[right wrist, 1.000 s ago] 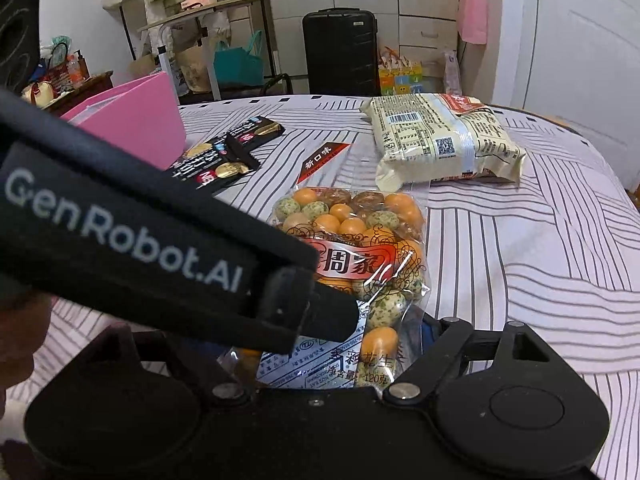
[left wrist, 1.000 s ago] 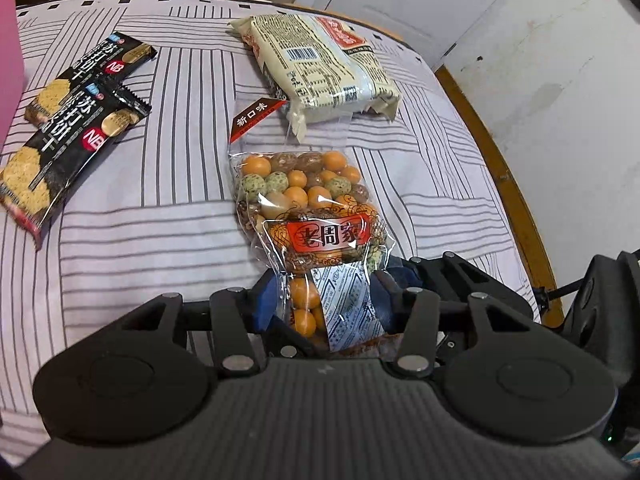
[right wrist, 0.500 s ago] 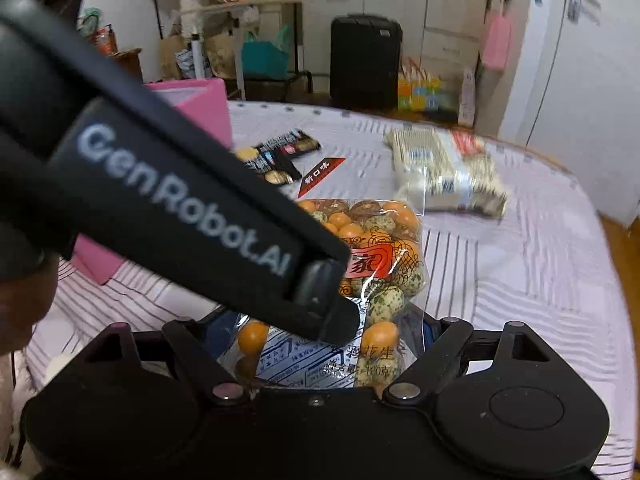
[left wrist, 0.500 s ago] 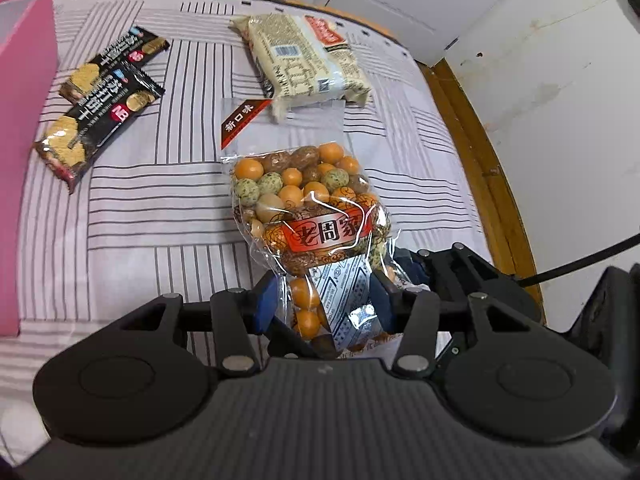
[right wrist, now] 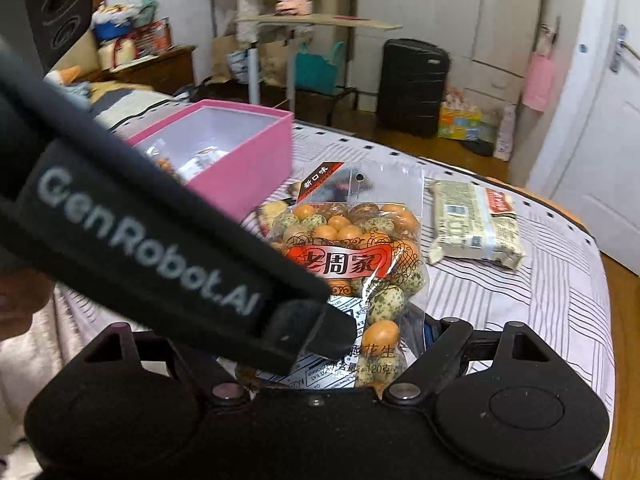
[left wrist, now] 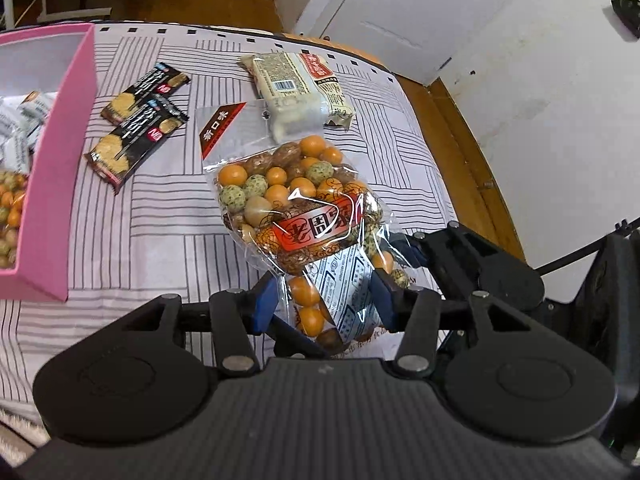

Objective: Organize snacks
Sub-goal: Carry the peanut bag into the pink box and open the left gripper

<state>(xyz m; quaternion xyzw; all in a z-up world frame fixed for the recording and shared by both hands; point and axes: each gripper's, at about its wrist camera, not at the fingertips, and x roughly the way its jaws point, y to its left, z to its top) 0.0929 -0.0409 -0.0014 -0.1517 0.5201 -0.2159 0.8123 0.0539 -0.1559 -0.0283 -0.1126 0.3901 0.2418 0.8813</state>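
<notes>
A clear bag of orange and speckled coated peanuts with a red label hangs tilted above the striped tablecloth. My left gripper is shut on the bag's lower end, its blue pads pressing both sides. In the right wrist view the same bag sits between the wide-set jaws of my right gripper, which grips its bottom edge. The left gripper's black body crosses in front and hides the right gripper's left finger. One of the right gripper's fingers shows beside the bag.
A pink box holding several snack packs stands at the left. Two black cracker packs and a beige wrapped pack lie on the cloth beyond the bag. The round table's wooden edge runs along the right.
Both grippers have risen with the peanut bag, lifting it off the cloth. The table looks farther below, and the pink box has come into view at the left.
</notes>
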